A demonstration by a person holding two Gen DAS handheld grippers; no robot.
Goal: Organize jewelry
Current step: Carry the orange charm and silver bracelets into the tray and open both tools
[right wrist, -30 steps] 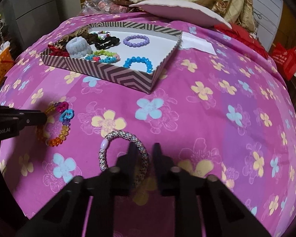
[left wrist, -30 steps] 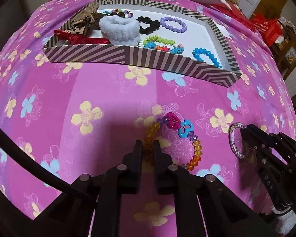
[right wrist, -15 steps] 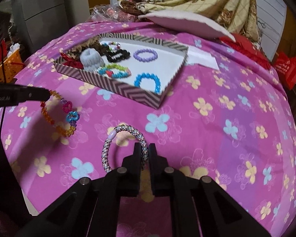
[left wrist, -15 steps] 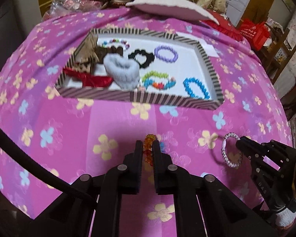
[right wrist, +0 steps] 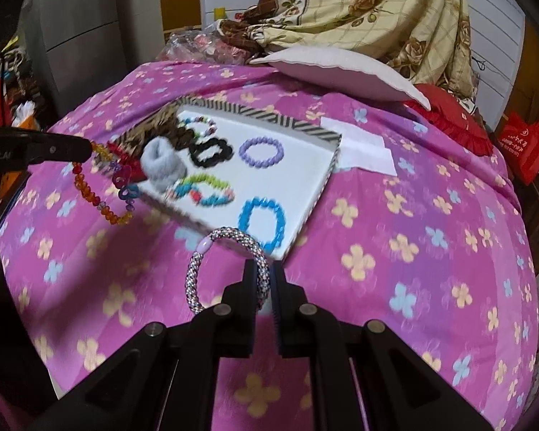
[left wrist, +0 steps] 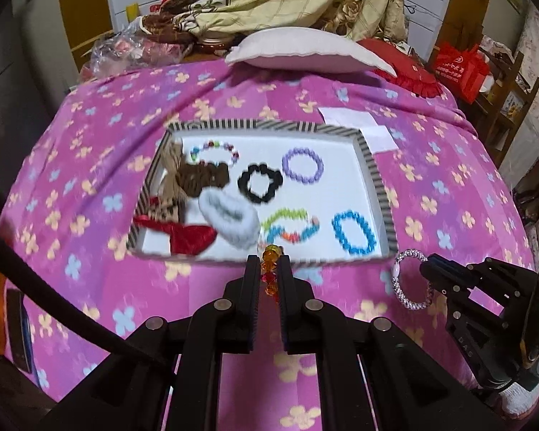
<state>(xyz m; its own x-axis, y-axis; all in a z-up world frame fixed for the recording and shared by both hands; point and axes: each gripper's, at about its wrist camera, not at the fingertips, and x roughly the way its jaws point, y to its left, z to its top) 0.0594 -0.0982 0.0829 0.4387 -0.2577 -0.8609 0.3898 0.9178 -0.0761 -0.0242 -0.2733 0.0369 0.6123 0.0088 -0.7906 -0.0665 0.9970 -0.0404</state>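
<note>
left gripper: the left gripper [left wrist: 267,273] is clamped on the amber faceted-bead bracelet with pink and blue heart charms [right wrist: 104,190], pinched at one spot so the rest of the loop dangles free below it, up off the bed

right gripper: the right gripper [right wrist: 261,280] is squeezed together on the silvery speckled rope bangle with a lilac bead [right wrist: 226,269], gripping the band at about 4 o'clock on the ring, so the ring stands up in the air

tray: the shallow white box with the black-and-cream striped rim [left wrist: 373,176] sits on the pink flowered bedspread [left wrist: 90,143], at 12 o'clock from both grippers, looks like that's where both pieces are headed

already in there: purple bead bracelet [left wrist: 302,164], blue bead bracelet [left wrist: 354,232], black scrunchie [left wrist: 259,183] and fluffy white scrunchie [left wrist: 230,219], each in its own patch, so I'd guess one piece per spot

free space: the bare white bit at 3 o'clock, between the purple and blue ones, seems the safest drop, less chance of tangling
</note>
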